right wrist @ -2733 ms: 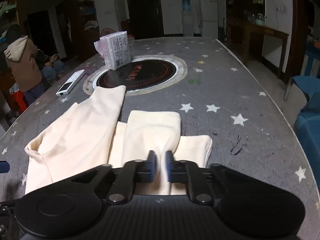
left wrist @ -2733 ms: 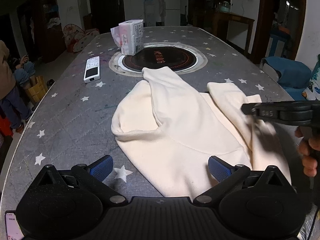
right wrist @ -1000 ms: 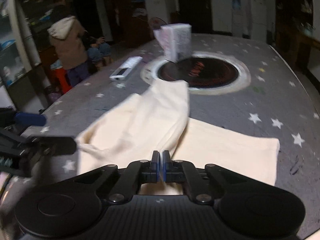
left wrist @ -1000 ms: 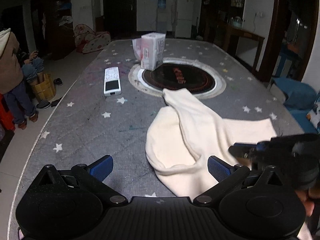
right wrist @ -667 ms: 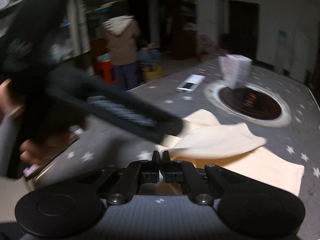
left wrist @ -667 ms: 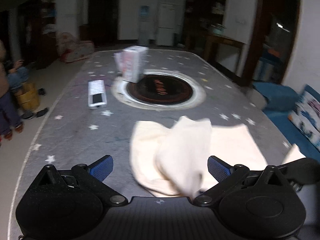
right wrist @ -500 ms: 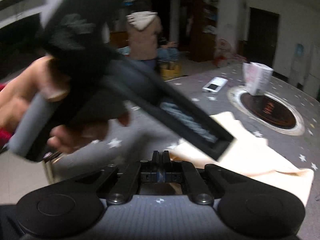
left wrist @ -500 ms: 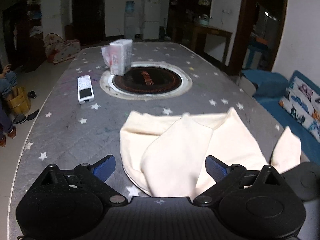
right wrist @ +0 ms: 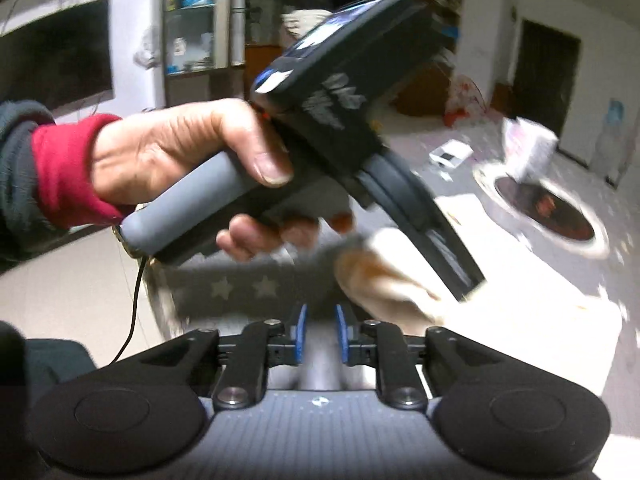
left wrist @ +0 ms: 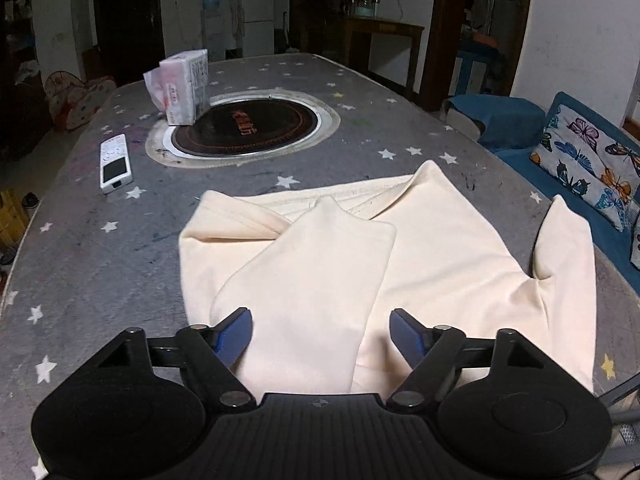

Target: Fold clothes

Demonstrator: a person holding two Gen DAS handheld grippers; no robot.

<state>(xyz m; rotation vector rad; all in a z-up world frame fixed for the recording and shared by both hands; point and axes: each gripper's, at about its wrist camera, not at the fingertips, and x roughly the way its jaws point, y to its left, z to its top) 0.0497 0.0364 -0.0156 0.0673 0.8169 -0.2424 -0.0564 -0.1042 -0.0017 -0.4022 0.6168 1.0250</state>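
Observation:
A cream sweatshirt (left wrist: 420,264) lies folded on the grey star-patterned table (left wrist: 80,248), with one sleeve laid over its middle toward me. My left gripper (left wrist: 322,330) is open, its blue fingers either side of the sleeve's near end, holding nothing. In the blurred right wrist view my right gripper (right wrist: 319,328) has its fingers slightly apart with nothing between them, low at the table's near edge. The cream cloth (right wrist: 520,280) lies to its right. The left gripper's body and the hand holding it (right wrist: 192,160) fill that view.
A white remote (left wrist: 115,163) lies at the left. A tissue pack (left wrist: 182,87) stands by the round black cooktop (left wrist: 244,128) in the table's middle. A blue sofa with a butterfly cushion (left wrist: 588,164) is beyond the right edge.
My right gripper has opened and let go of the sleeve, and it has swung left toward the table's near edge. The sleeve now lies across the sweatshirt. My left gripper has moved closer to the cloth.

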